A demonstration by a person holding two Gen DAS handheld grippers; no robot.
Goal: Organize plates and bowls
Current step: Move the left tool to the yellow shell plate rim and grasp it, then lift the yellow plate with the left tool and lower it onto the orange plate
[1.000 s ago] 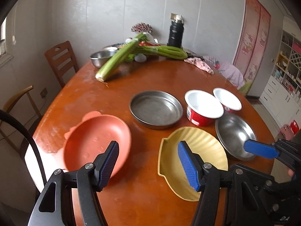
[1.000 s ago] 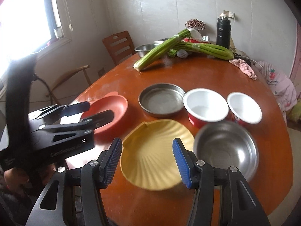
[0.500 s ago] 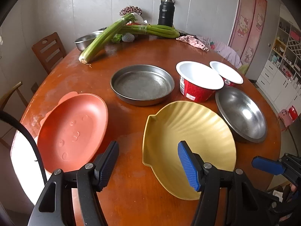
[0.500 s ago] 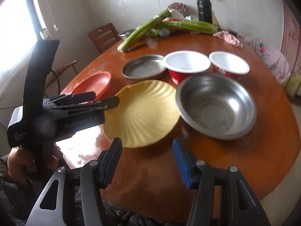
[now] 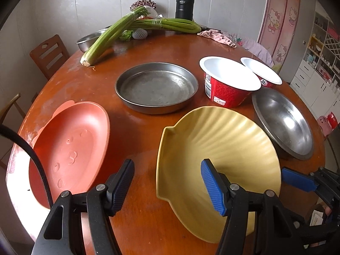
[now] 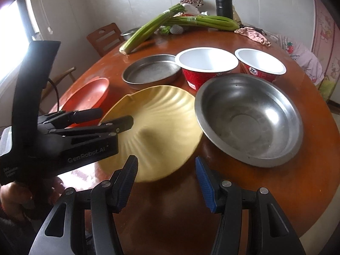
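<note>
Tongs both gape wide, nothing held: left gripper (image 5: 167, 184) hangs low w/ its right finger (image 5: 212, 188) over the near part of the yellow shell plate (image 5: 223, 144), left finger over bare table (image 5: 131, 131); right gripper (image 6: 165, 182) sits just short of that plate's near rim. Pink plate (image 5: 70, 148) lies to the left, steel bowl (image 6: 248, 119) touching the shell plate's right edge. Behind: flat steel pan (image 5: 156, 87), two red cups (image 6: 207, 68), (image 6: 260, 64). Far back: celery (image 5: 110, 36), black flask (image 5: 184, 5).
</note>
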